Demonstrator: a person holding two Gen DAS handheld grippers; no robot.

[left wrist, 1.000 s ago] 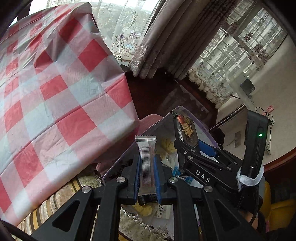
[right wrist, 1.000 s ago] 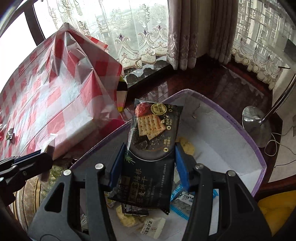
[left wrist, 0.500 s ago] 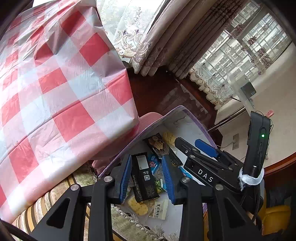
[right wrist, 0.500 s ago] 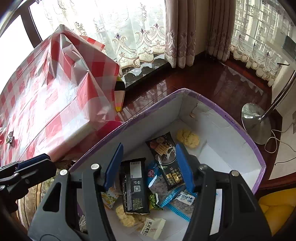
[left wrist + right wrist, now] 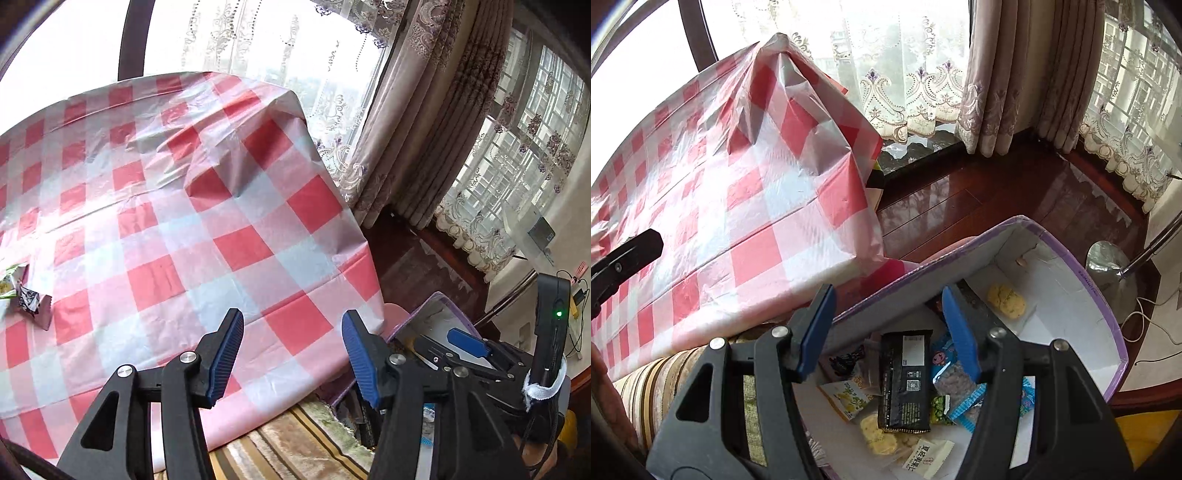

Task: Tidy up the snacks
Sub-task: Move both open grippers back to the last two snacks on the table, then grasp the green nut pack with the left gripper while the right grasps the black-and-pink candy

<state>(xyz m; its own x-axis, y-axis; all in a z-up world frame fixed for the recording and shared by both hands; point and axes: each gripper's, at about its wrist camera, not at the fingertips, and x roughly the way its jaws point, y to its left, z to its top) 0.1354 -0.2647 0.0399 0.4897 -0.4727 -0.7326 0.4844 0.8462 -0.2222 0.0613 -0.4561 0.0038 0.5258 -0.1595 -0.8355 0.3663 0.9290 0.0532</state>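
A purple-rimmed white box (image 5: 1100, 295) stands beside the table and holds several snack packets, among them a black cracker pack (image 5: 905, 380) and yellow biscuits (image 5: 1006, 301). My right gripper (image 5: 886, 328) is open and empty above the box's near left side. My left gripper (image 5: 291, 354) is open and empty over the edge of the red-and-white checked tablecloth (image 5: 177, 229). Two snack packets (image 5: 22, 295) lie on the table at the far left. The box corner (image 5: 439, 306) and the right gripper's body (image 5: 480, 354) show at lower right in the left wrist view.
The checked cloth (image 5: 738, 192) hangs over the table edge next to the box. A striped cushion (image 5: 657, 384) lies below it. Curtains (image 5: 1004, 74) and a dark wooden floor (image 5: 979, 199) are behind. A chrome lamp base (image 5: 1108, 262) stands right of the box.
Both grippers released their snacks into the box and now stand open and empty. The left gripper has swung up and left toward the table; the right has drawn back slightly.
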